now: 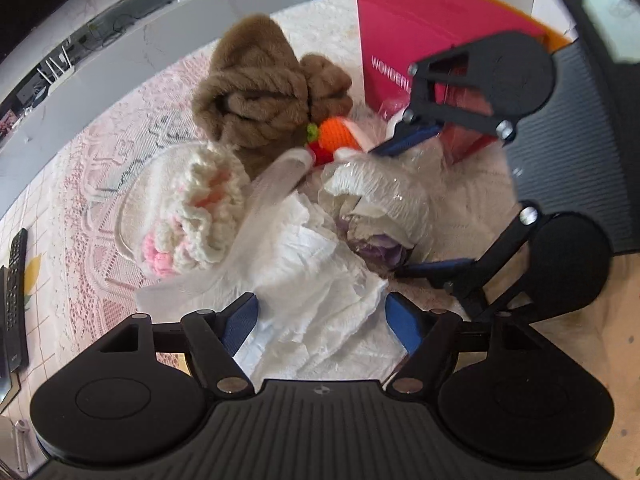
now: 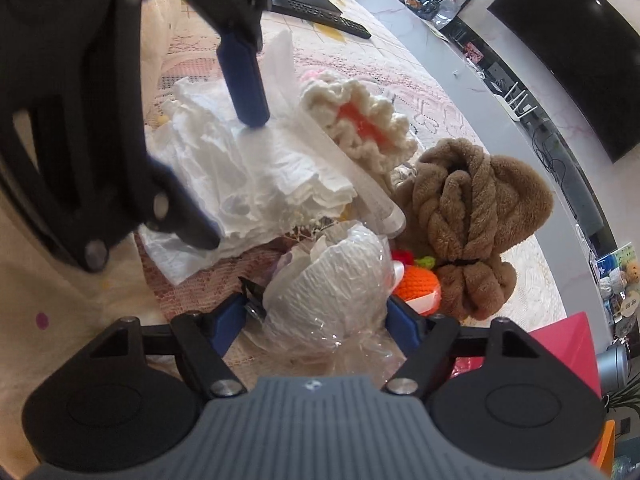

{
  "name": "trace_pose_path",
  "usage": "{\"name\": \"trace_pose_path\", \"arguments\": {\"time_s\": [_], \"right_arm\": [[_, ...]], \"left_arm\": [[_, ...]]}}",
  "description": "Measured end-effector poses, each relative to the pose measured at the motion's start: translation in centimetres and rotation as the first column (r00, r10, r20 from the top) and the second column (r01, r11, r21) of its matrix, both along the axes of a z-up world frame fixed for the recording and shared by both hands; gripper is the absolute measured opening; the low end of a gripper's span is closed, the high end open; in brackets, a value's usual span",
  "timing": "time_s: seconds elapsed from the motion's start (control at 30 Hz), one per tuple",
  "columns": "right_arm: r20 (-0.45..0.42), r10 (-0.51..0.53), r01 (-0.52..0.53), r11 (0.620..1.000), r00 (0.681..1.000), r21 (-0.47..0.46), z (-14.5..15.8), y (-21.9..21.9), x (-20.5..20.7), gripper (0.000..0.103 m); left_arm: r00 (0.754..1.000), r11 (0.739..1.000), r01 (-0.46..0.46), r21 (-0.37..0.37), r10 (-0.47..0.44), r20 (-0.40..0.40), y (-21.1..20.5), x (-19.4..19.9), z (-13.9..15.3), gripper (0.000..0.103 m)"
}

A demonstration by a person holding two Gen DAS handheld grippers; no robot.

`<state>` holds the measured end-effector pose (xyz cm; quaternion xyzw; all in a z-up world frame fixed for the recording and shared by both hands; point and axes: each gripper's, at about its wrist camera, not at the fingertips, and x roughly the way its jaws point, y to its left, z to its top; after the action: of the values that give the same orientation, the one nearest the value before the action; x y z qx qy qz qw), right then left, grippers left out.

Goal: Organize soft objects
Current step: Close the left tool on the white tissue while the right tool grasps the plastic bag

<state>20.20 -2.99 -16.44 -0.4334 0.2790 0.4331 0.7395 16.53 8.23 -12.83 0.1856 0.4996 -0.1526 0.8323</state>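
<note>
Progress: early, by my reading. All soft items lie in one loose heap mid-table on the lace cloth (image 1: 100, 184); nothing looks sorted or boxed yet.

Heap contents: brown towel (image 1: 260, 92), twisted and tied, toward the far edge; cream crochet piece (image 1: 200, 208) with pink trim just beside it on the near-left; orange knit toy (image 1: 336, 134) touching the towel's base; crumpled white tissue (image 1: 316, 300) at the near side; a white paper bundle in clear film (image 2: 332, 292) next to the tissue.

Pink box (image 1: 416, 32) stands at the far-right of the table, just beyond the heap. Whether anything is in it cannot be told.

Left gripper (image 1: 320, 320): jaws spread, tissue lying between them, not pinched. Right wrist view shows one blue finger (image 2: 244, 76) pressed down on the tissue top.

Right gripper (image 2: 316, 320): jaws spread either side of the film bundle, close to it; a firm grasp is not evident.

Remote (image 1: 16, 300) lies at the table's left edge, apart from the heap.

Left to do: likely everything, item by item.
</note>
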Motion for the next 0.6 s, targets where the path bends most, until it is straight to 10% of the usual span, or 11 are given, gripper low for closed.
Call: {"name": "trace_pose_path", "arguments": {"time_s": [0.23, 0.6], "right_arm": [[-0.017, -0.009, 0.01, 0.999, 1.0, 0.033, -0.3, -0.6, -0.2, 0.075], [-0.075, -0.102, 0.112, 0.984, 0.992, 0.141, 2.0, -1.5, -0.9, 0.052]], "left_arm": [[1.0, 0.99, -0.017, 0.143, 0.019, -0.016, -1.3, 1.3, -1.7, 0.089], [0.991, 0.994, -0.086, 0.062, 0.078, 0.111, 0.1, -1.4, 1.7, 0.017]]}}
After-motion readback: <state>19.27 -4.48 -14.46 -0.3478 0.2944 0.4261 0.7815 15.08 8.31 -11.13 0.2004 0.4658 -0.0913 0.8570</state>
